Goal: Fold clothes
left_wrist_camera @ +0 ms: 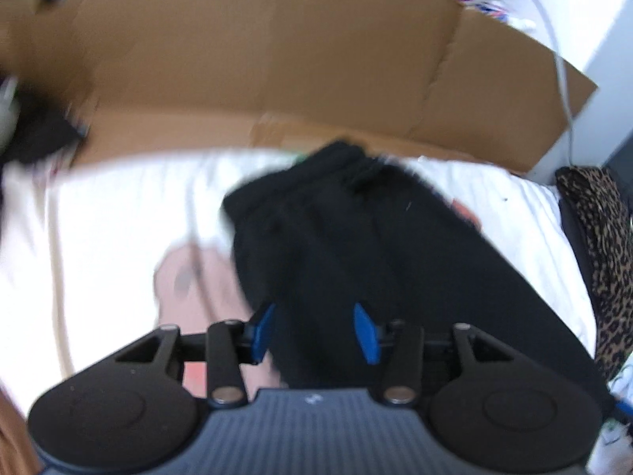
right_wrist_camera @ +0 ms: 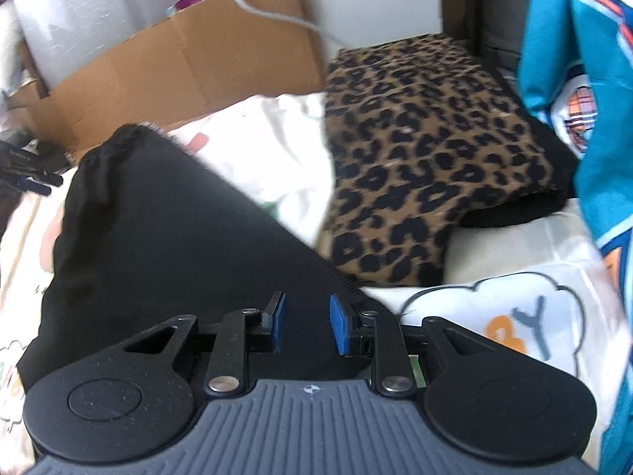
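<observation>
— Where is the black garment (left_wrist_camera: 348, 245)?

— Spread on the white bedsheet (left_wrist_camera: 99, 237), its gathered waistband at the far end near the cardboard (left_wrist_camera: 257, 59).

— The left gripper (left_wrist_camera: 314, 326)?

— Over the near edge, blue fingers apart, nothing pinched.

— And the right gripper (right_wrist_camera: 305, 324)?

— Also parted, above the garment's near corner. A folded leopard-print cloth (right_wrist_camera: 419, 150) lies just beside it; a teal jersey (right_wrist_camera: 585, 79) hangs at the right.

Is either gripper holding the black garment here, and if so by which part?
No. The left gripper and right gripper both stand open over the black garment, with nothing pinched between the pads.
</observation>
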`<state>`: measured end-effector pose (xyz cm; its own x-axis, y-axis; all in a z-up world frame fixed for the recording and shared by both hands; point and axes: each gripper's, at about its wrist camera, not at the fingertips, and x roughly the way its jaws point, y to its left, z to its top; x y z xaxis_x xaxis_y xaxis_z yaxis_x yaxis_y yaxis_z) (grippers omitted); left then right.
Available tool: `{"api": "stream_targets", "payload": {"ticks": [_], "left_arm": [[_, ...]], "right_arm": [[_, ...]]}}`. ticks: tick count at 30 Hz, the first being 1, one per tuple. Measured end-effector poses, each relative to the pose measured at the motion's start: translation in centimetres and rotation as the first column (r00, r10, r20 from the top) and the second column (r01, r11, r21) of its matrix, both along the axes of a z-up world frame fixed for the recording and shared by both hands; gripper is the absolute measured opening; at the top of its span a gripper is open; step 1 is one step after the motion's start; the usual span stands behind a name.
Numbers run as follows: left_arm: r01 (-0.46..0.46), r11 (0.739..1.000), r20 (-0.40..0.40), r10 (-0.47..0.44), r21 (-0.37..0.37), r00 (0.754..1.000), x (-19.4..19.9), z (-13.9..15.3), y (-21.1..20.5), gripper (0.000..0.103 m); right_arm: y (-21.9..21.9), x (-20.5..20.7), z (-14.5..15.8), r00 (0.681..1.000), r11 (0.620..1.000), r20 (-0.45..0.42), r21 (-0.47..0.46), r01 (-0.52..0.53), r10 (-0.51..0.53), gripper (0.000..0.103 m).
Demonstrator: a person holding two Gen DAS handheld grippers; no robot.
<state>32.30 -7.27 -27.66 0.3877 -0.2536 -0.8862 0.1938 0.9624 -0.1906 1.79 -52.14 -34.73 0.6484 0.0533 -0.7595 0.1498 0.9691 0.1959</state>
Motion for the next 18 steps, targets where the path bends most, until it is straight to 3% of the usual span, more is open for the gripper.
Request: {"api": "stream_targets", "payload": {"ticks": [3,6,12,14,16,18], "left_arm": [[-0.075,0.992,-0.022,0.073,-0.102,0.997,-1.2,-1.4,1.5,0.048],[-0.072,0.989,-0.032,0.068,-0.128,0.997,-1.8,-3.0,1.7,0.055],[-0.087,0.974,-0.133,0.060,-0.208,0.989,-2.6,-6.9,2.6,0.053],[-0.066,0.973,-0.124,0.039,-0.222,0.992,-2.7,-7.3,2.5,0.046],[-0.066,0.967,-0.128,0.035,-0.247,0.991,-2.5,-7.5,2.7,0.015],[-0.092,0.961,-0.145,0.055,-0.263,0.988,-2.3,-7.5,3.5,0.009]], "right_arm": [[1.0,0.3,-0.4,0.999,0.999,-0.028,0.001,-0.035,0.035,0.031],[1.9,0.4,-0.9,0.996,0.998,-0.059,0.009,-0.061,0.061,0.031],[3.6,0.6,-1.8,0.988,0.993,-0.102,0.024,-0.115,0.117,0.032],[3.9,0.6,-2.3,0.985,0.992,-0.124,0.028,-0.119,0.122,0.032],[4.3,0.6,-2.9,0.980,0.991,-0.147,0.013,-0.130,0.130,0.032],[4.4,0.5,-3.1,0.978,0.990,-0.159,0.001,-0.138,0.136,0.032]]}}
